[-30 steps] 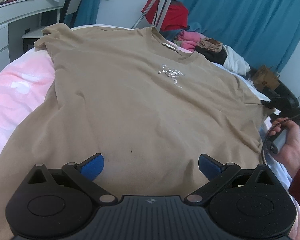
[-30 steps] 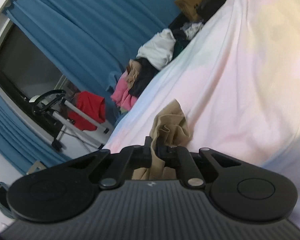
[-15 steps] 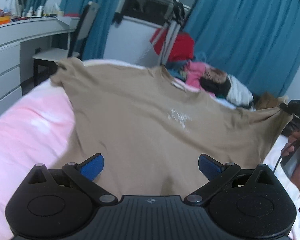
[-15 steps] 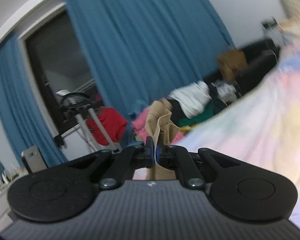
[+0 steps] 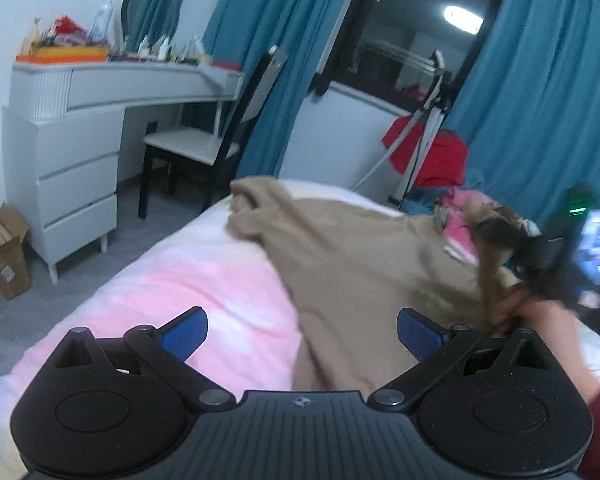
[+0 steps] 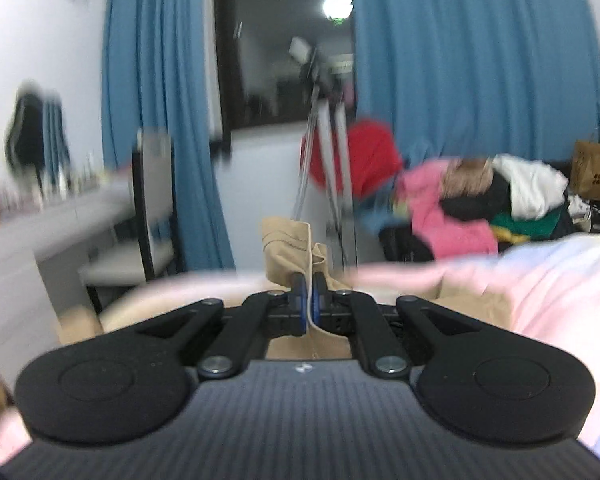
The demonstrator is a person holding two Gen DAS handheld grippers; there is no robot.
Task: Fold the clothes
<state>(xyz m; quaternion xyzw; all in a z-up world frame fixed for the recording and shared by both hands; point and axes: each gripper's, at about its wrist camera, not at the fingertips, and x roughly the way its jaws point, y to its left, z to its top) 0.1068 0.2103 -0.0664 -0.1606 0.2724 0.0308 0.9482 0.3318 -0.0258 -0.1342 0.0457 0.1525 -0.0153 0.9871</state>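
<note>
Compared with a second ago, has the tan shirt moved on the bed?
Yes. The tan shirt was spread flat; the right claw has pulled its side leftward, baring the pink bedsheet.

One tan shirt, one chair, two grippers, one clothes pile.

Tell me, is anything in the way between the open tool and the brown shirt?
Nothing visible. The left tool is open above the bed, and the tan shirt lies right ahead. The right tool already pinches the shirt's edge.
</note>
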